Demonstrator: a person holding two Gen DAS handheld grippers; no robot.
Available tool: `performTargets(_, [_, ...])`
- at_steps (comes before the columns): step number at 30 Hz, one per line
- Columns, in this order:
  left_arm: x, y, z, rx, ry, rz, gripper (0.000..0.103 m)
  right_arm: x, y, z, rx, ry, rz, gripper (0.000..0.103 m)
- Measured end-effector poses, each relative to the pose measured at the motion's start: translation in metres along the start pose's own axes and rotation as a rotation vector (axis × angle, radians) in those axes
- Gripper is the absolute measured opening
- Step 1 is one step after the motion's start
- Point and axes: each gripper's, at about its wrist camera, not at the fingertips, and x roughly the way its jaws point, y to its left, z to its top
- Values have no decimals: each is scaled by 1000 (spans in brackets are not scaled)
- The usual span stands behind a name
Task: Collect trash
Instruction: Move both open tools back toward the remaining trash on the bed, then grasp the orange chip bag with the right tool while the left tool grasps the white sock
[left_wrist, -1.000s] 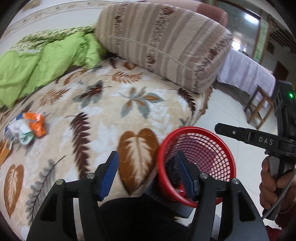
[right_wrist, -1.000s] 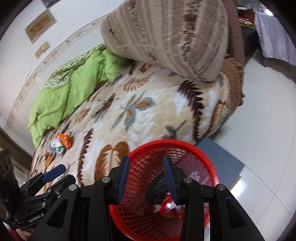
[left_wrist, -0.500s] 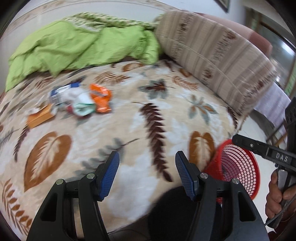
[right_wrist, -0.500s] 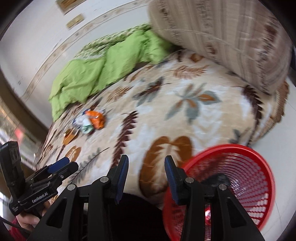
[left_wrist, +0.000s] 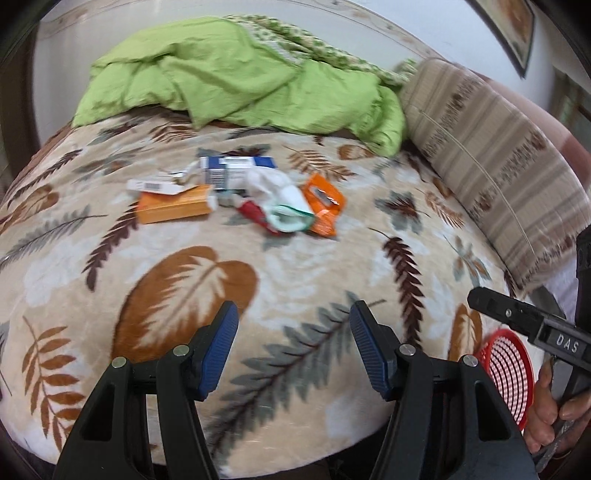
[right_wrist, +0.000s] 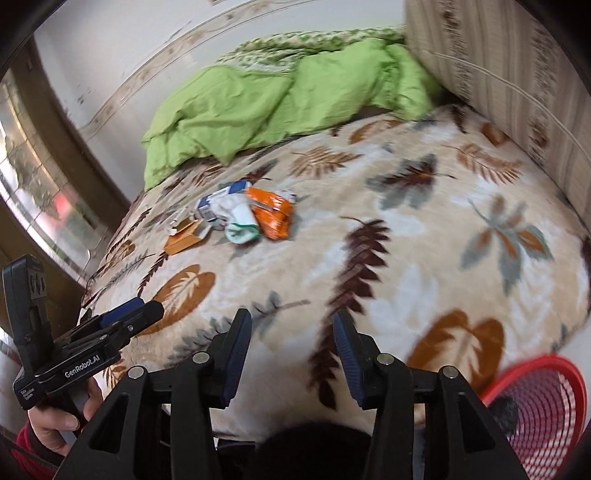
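Trash pile (left_wrist: 243, 195) on bed; red basket (right_wrist: 546, 410) beside.

Light: bright, soft, even daylight in both views.
Source: glazed brown-framed window (right_wrist: 35, 184) at left, blown out.
Shadows: faint, under the crumpled lime-green quilt (left_wrist: 236, 70).
Blur: motion smear on the small heap of orange, white and blue wrappers (left_wrist: 236, 192); the red plastic mesh basket (right_wrist: 546, 417) is soft.
Distortion: strong fisheye curve and black vignette at the corners.
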Motion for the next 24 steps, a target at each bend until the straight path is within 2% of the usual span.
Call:
performTargets(7, [2, 33, 5, -65, -8, 27, 62, 41, 20, 37, -17, -11, 33, 61])
performTargets(12, [7, 52, 6, -106, -2, 37, 62, 89, 25, 69, -12, -3, 40, 65])
performTargets(18, [15, 68, 8, -128, 9, 44, 62, 152, 20, 94, -1, 42, 11, 65])
performTargets(24, [22, 77, 12, -142, 14, 44, 62, 196, 14, 111, -5, 67, -7, 65])
